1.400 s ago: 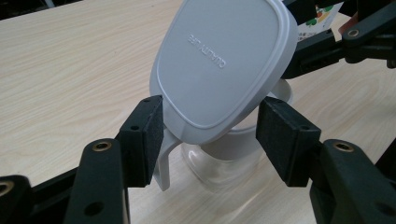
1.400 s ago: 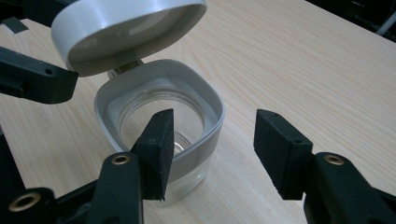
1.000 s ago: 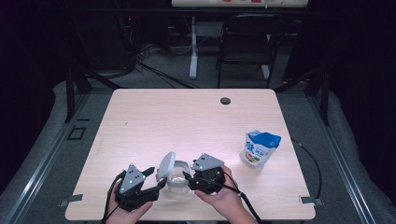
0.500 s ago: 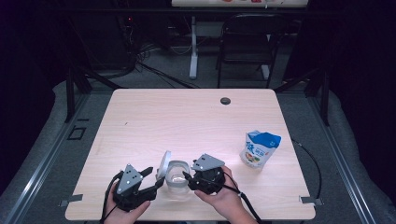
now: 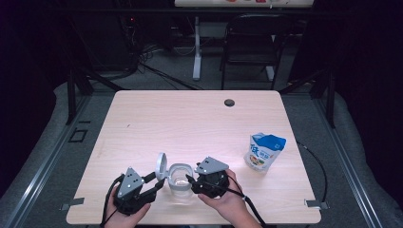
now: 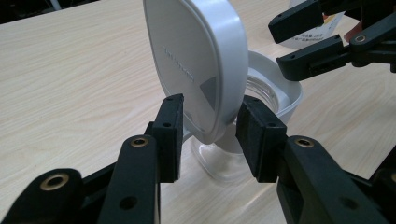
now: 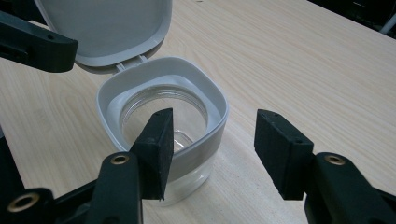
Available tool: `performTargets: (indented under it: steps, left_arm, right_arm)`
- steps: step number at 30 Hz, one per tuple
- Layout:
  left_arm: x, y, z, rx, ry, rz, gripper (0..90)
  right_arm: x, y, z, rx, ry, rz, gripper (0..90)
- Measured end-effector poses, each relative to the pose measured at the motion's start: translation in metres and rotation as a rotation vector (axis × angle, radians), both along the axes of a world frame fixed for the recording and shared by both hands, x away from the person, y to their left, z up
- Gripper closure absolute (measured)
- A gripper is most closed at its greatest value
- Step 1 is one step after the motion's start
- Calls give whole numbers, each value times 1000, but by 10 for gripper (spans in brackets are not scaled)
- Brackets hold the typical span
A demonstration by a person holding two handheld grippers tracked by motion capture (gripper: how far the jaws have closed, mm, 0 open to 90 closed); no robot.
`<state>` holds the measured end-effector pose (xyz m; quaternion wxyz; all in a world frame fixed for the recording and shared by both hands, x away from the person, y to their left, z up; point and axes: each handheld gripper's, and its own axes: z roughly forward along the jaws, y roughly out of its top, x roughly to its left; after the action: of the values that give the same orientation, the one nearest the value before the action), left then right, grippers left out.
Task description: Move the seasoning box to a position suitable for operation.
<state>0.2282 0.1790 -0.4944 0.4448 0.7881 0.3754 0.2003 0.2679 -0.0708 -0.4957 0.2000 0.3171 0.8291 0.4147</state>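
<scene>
Jar (image 5: pixel 180 179): one clear glass jar with a grey-white collar is standing upright near the front edge of the table (image 5: pixel 190 118), between the two grippers.
Lid (image 6: pixel 196 65): one white hinged lid is standing open, tilted up on the jar's left side.
Left gripper (image 6: pixel 210 128): its jaws are reaching around the lower edge of the lid, one on each side; they have just been closing and are now about half open. A narrow gap is showing on both sides, so the pads are not pressing on the lid.
Right gripper (image 7: pixel 215 149): its jaws are standing fairly wide apart. One pad is hanging over the jar's mouth, the other is outside the collar; whether either is touching the rim I cannot tell.
Hands: two, each holding one gripper, coming in from the front edge of the table.
Pouch (image 5: pixel 264 151): one blue and white pouch is standing upright, well apart from the jar, toward the table's right side.
Change: compared with a second ago, the jar, lid and pouch are sitting in the same places; both hands are staying put.
</scene>
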Motion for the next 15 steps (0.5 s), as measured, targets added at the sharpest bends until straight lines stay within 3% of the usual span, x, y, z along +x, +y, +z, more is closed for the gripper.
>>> performTargets:
  steps: [11, 15]
  left_arm:
    - [-1, 5, -1, -5, 1, 5, 601]
    - [-2, 6, -3, -6, -7, 6, 551]
  right_arm:
    - [0, 0, 0, 1, 0, 0, 479]
    - [0, -1, 0, 5, 1, -4, 480]
